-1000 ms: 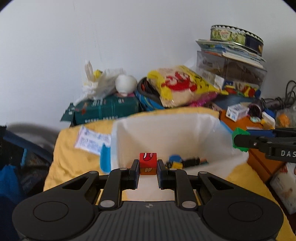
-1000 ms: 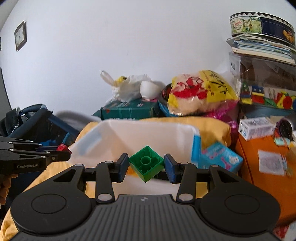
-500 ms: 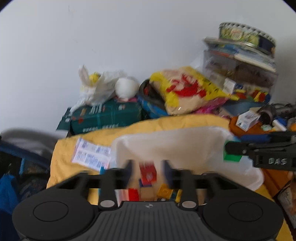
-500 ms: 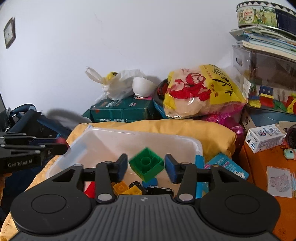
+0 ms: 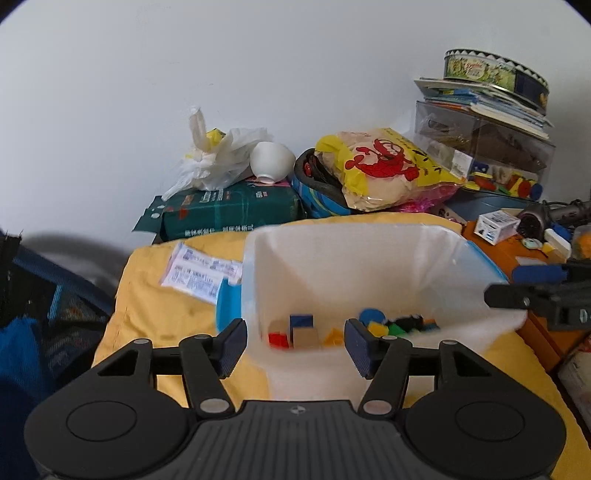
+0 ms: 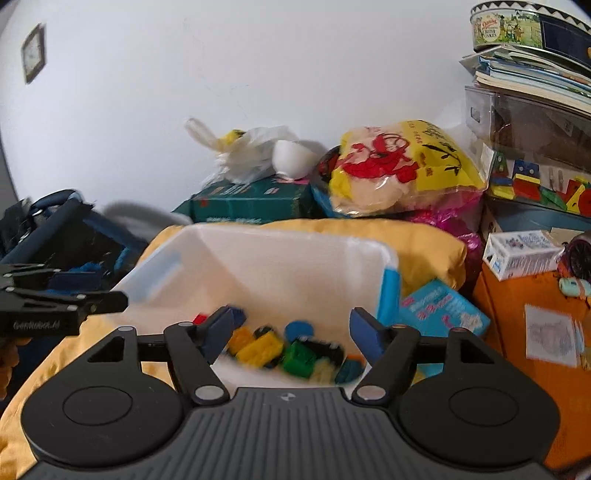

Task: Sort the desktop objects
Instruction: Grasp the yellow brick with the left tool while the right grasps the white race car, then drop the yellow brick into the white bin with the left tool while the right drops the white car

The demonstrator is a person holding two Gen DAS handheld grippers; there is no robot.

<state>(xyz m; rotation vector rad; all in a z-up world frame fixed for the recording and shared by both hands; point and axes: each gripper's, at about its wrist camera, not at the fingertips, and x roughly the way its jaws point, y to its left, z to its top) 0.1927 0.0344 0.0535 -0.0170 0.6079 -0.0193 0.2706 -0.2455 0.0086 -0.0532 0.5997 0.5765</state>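
A translucent white plastic bin sits on a yellow cloth, with several coloured toy blocks at its bottom. Among them are a red block, a blue block, a green block and a yellow block. My left gripper hangs over the bin's near edge, its jaws opening, nothing between them. My right gripper hovers over the same bin from the other side, jaws also opening and empty. Each gripper shows at the edge of the other's view.
Yellow cloth covers the surface. Behind the bin are a green package, a white plastic bag, a white bowl and a yellow snack bag. An orange box, a clear toy case and a biscuit tin stand right.
The left gripper let go of the red block and the right one let go of the green block; both blocks dropped into the bin. Both pairs of jaws have spread wide.
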